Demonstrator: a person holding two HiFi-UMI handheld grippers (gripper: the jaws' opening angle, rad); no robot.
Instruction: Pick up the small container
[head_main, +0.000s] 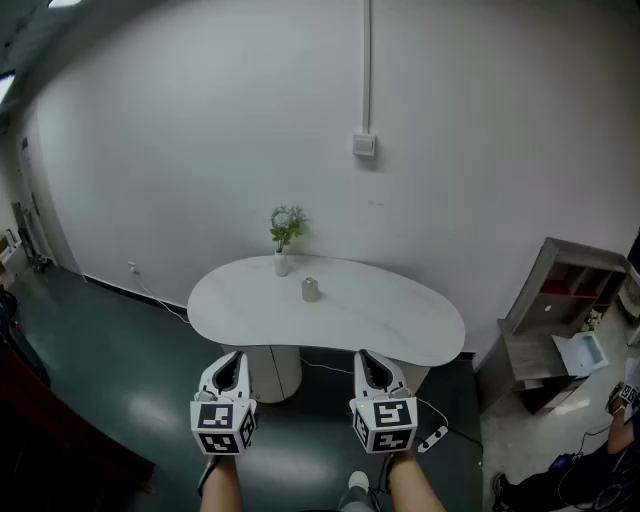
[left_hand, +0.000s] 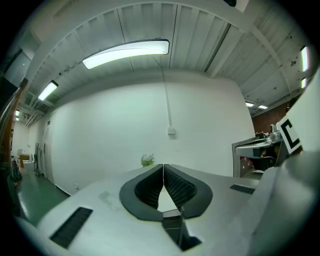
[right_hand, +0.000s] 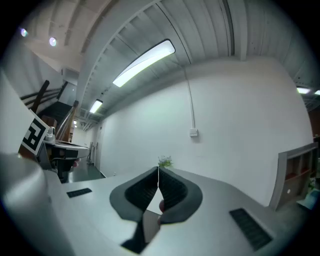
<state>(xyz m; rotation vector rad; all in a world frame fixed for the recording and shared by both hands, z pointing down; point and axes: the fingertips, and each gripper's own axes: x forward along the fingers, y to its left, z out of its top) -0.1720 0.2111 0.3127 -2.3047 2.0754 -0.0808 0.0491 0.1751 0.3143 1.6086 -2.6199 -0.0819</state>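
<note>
On the white bench (head_main: 400, 325), the small container (head_main: 311, 290) is sitting mid-top, near the plant. The left claw (head_main: 232, 360) and right claw (head_main: 368, 360) are hanging well short, pinched together, empty. Probably the approach is starting: reaching forward, opening up.

Ahead of me stands a plain white wall (head_main: 480, 110), with a thin conduit (head_main: 367, 60) running straight down it to a small switch box (head_main: 365, 145). Against that wall sits a white kidney-shaped table (head_main: 400, 325) on a rounded pedestal base (head_main: 273, 373), and a little green plant in a white vase (head_main: 285, 235) stands at its far edge. The floor (head_main: 110, 365) is dark green and glossy, catching pale reflections. To my right a grey open shelf unit (head_main: 565, 290) leans into the corner. Low on the left, a wall socket (head_main: 131, 267) has a cable trailing from it. Overhead, a long strip light (left_hand: 127, 51) glows on a ribbed white ceiling (left_hand: 150, 20).
</note>
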